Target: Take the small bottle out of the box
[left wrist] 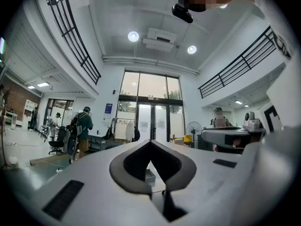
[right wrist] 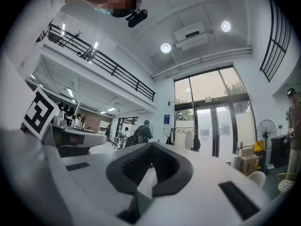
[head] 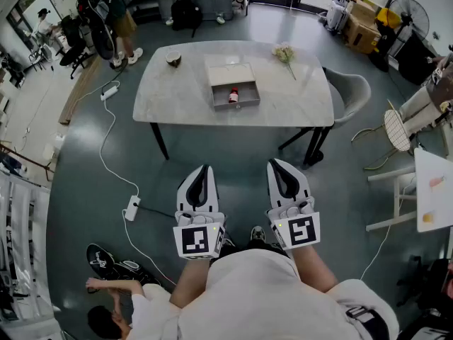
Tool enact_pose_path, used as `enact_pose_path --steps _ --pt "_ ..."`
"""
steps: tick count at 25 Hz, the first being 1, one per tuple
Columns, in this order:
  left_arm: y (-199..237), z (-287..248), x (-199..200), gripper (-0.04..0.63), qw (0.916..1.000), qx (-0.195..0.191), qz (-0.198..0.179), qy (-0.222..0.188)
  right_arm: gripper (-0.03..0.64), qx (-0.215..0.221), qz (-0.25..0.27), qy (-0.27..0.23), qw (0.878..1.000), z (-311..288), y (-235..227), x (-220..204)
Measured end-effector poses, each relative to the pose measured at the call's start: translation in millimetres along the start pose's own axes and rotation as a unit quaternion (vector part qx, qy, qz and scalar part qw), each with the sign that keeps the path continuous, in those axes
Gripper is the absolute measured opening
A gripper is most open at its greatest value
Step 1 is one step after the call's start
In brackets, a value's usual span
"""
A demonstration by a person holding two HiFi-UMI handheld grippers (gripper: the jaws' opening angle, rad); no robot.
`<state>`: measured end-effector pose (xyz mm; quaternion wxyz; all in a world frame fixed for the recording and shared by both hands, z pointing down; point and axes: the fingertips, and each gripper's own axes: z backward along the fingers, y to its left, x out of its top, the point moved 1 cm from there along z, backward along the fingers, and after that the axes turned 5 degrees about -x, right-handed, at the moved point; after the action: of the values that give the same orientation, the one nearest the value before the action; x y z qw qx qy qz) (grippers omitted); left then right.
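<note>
Bottle is sitting in the box by the tabletop's near edge, well ahead, midway between the left gripper and right gripper; we are holding both jaws closed, empty.

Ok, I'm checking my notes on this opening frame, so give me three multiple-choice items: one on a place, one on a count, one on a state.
1. Where is the small bottle? A in the open box; B on the floor; C on the chair.
2. Besides the box, how many things lie on the table? A none; B two; C five.
3. On the left tool, the jaws are: A wide apart; B shut on the bottle; C shut, empty.
Key: 1 A, it lies inside the box; 2 B, a bowl and flowers; 3 C, the tips meet with nothing between.
</note>
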<state>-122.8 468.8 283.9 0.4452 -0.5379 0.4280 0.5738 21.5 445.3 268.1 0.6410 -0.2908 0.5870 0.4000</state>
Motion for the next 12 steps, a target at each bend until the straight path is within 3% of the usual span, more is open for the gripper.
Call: enact_pose_path --steps 12 --pt "41 22 -11 0.023 0.9995 -0.022 0.013 0.017 0.025 -0.011 -0.007 0.030 0.999 -10 33 -13"
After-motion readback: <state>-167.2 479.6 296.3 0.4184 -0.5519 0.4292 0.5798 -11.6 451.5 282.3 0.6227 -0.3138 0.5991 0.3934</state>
